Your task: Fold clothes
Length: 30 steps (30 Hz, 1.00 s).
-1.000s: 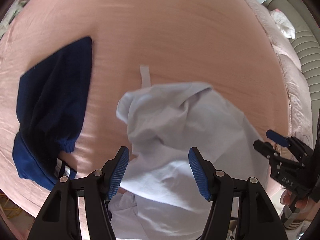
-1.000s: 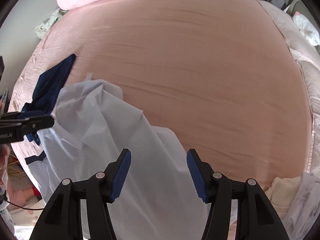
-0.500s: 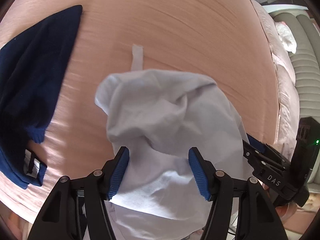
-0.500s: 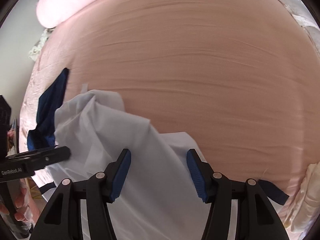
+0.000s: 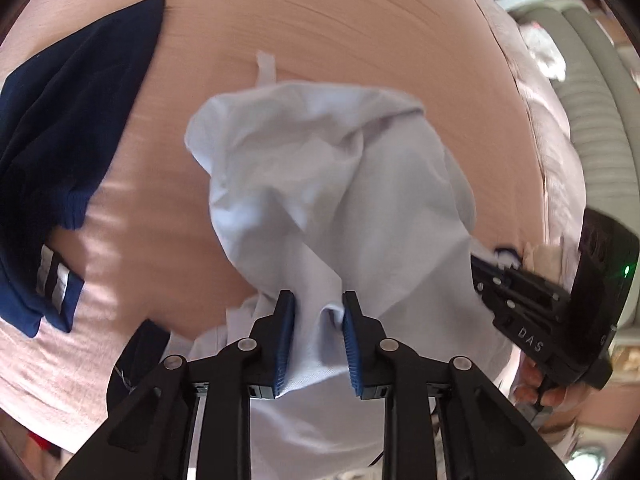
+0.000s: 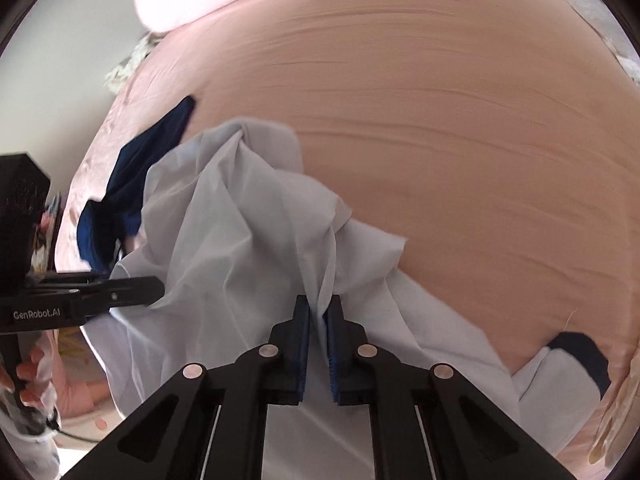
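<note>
The left tongs [image 5: 316, 312] pinch a bunch of the pale blue shirt [image 5: 332, 184], which lies crumpled on the pink bed sheet [image 5: 340, 20] beside a navy garment [image 5: 68, 128]. In the right view, the right tongs [image 6: 319, 320] are pressed nearly together on a ridge of the same shirt, its dark-cuffed sleeve [image 6: 576, 356] trailing right. To do this well, I'd judge both grips should lift evenly and pull apart so the cloth spreads flat without slipping.
</note>
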Tool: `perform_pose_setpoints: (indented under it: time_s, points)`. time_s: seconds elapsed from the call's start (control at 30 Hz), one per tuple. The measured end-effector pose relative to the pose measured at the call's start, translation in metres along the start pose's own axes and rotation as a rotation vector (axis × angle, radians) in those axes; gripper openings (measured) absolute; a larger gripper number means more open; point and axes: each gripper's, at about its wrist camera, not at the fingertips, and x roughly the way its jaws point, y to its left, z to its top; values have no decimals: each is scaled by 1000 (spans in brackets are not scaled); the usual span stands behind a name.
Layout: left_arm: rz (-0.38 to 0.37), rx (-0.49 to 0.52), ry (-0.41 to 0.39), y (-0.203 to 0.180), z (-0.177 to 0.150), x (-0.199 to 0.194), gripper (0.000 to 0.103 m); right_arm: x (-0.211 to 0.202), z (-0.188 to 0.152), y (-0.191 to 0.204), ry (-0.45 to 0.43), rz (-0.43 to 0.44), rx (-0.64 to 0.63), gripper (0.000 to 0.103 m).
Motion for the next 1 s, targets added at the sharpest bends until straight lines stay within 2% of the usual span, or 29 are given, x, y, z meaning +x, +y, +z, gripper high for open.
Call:
perform_pose_setpoints:
  time_s: [0.13, 0.23, 0.57, 0.73, 0.8, 0.83, 0.87, 0.9, 0.93, 1.0]
  points:
    - [84, 114, 2, -11, -21, 7, 21, -2, -19, 14, 10, -2, -45, 6]
    - [91, 134, -12, -13, -27, 10, 21, 0, -29, 16, 9, -6, -37, 6]
    - [44, 47, -14, 6, -33, 29, 21, 19, -54, 27, -52, -44, -10, 6]
    - [69, 4, -12, 1, -30, 24, 22, 22, -71, 32, -144, -59, -8, 6]
    - [71, -26, -27, -2, -25, 17, 25, 23, -74, 37, -159, -82, -27, 6]
    - [64, -36, -48, -5, -23, 12, 33, 22, -74, 39, -164, -94, -23, 6]
    - [53, -44, -73, -9, -20, 8, 48, 22, -75, 41, -170, -107, -20, 7]
    - [40, -49, -97, -14, -17, 5, 54, 21, -76, 43, -176, -119, -17, 7]
    - [26, -54, -121, -18, -14, 2, 59, 20, -76, 45, -181, -132, -17, 7]
    - [6, -54, -151, -28, -6, 0, 59, 21, -79, 52, -191, -161, -38, 7]
